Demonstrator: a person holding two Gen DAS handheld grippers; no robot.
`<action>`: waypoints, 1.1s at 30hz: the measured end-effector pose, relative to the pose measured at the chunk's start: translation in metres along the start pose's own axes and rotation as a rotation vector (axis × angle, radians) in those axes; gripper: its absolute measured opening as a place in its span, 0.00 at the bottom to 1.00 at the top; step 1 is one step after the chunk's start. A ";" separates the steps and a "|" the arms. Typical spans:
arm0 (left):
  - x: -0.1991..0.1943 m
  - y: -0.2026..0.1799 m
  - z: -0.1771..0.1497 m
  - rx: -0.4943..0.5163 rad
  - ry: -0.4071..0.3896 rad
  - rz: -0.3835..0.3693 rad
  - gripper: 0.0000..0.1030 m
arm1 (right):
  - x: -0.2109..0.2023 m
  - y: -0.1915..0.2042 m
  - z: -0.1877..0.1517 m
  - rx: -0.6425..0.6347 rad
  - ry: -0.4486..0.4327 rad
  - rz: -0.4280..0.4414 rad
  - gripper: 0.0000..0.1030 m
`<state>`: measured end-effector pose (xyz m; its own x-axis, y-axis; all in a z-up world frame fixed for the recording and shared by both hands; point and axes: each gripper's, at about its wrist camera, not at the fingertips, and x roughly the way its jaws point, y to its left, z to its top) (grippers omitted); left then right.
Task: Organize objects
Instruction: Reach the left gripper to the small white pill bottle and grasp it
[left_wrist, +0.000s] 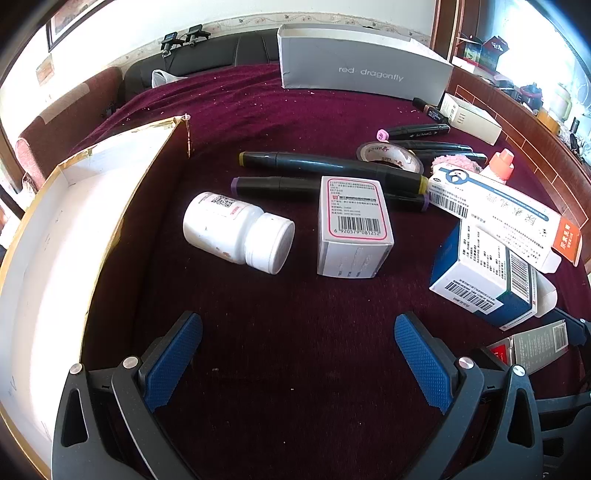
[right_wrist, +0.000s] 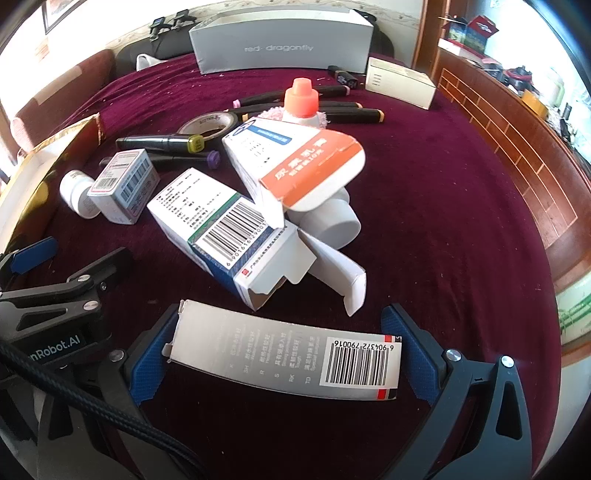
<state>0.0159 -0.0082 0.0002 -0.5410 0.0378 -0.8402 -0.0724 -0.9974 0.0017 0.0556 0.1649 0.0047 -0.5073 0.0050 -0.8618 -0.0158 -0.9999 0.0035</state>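
Note:
My left gripper (left_wrist: 297, 345) is open and empty, low over the maroon cloth. A white pill bottle (left_wrist: 236, 232) lies on its side ahead of it, beside a small white carton (left_wrist: 354, 225). My right gripper (right_wrist: 273, 350) holds a long grey barcode carton (right_wrist: 284, 356) across its blue pads. Ahead lie a blue-and-white carton (right_wrist: 218, 225), an orange-and-white carton (right_wrist: 295, 162) and an orange-capped bottle (right_wrist: 301, 98). Black markers (left_wrist: 325, 166) and a tape roll (left_wrist: 389, 155) lie behind.
A gold-edged open white box (left_wrist: 55, 236) stands at the left. A grey "red dragonfly" shoebox (left_wrist: 362, 66) stands at the back. A white box (right_wrist: 400, 83) sits at the back right. A wooden edge (right_wrist: 517, 155) runs down the right side.

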 end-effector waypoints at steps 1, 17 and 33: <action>0.000 0.000 0.000 0.000 0.000 0.002 0.99 | 0.000 -0.001 0.000 -0.006 0.001 0.007 1.00; -0.014 0.015 0.004 -0.014 0.069 -0.166 0.98 | 0.014 0.004 0.017 0.040 0.337 -0.020 1.00; -0.064 0.069 0.046 -0.105 -0.070 -0.225 0.98 | -0.169 -0.023 0.048 0.179 -0.351 0.408 1.00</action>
<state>0.0074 -0.0766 0.0789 -0.5783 0.2599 -0.7733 -0.1120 -0.9642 -0.2403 0.1001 0.1874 0.1748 -0.7581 -0.3463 -0.5525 0.1117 -0.9037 0.4132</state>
